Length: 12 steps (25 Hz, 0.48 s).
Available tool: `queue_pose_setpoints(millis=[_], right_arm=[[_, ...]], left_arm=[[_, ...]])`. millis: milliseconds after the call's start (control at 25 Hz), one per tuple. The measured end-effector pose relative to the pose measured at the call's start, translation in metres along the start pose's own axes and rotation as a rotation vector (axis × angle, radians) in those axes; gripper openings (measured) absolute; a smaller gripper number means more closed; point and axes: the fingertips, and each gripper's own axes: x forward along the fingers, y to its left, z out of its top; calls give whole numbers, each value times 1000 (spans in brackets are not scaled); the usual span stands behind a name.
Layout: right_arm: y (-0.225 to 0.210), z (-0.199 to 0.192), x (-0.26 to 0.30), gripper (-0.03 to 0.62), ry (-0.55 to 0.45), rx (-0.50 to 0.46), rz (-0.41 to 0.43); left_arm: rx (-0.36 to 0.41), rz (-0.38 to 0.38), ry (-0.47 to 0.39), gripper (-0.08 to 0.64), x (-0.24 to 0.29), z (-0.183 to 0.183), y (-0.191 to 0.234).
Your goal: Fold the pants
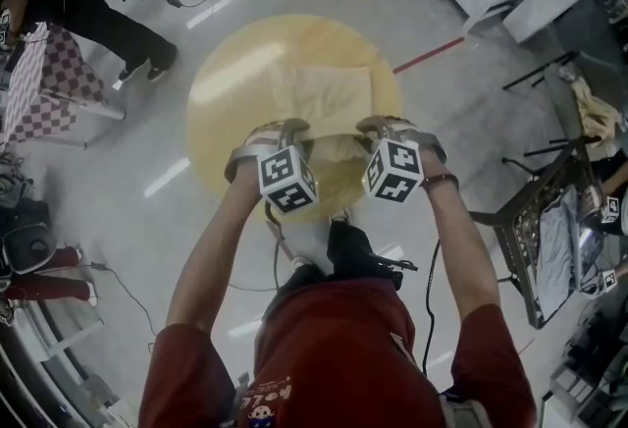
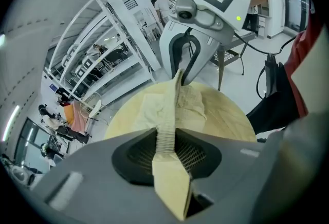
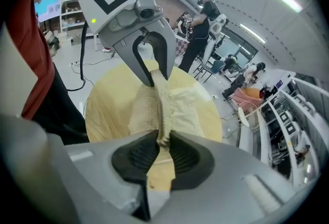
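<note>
Pinching the pants (image 1: 324, 94) at their ribbed edge (image 2: 165, 133), the left tool (image 1: 283, 133) and right tool (image 1: 385, 128) sit side by side at the near rim of the round bench (image 1: 226, 87), centre of the head view. Both tools are closed narrow on the cloth, which passes straight through the pads in each gripper view and runs taut from one tool to the other. The rest of the pants lies crumpled flat on the bench, toward the top of the frame. This looks like the lift-and-fold-over step, mid-way. The next move probably calls for carrying both tools together toward the far side, keeping the edge level, laying it onto the far part, then letting go.
</note>
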Motion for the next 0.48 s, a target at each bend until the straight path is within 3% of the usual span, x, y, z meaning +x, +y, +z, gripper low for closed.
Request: queue_pose_setpoints(millis=[120, 480], right_arm=[[-28, -4, 7, 58, -15, 15, 31], [-56, -17, 60, 58, -23, 23, 103]], left_arm=[[-26, -22, 22, 112, 13, 6, 24], [-97, -62, 70, 115, 66, -12, 51]])
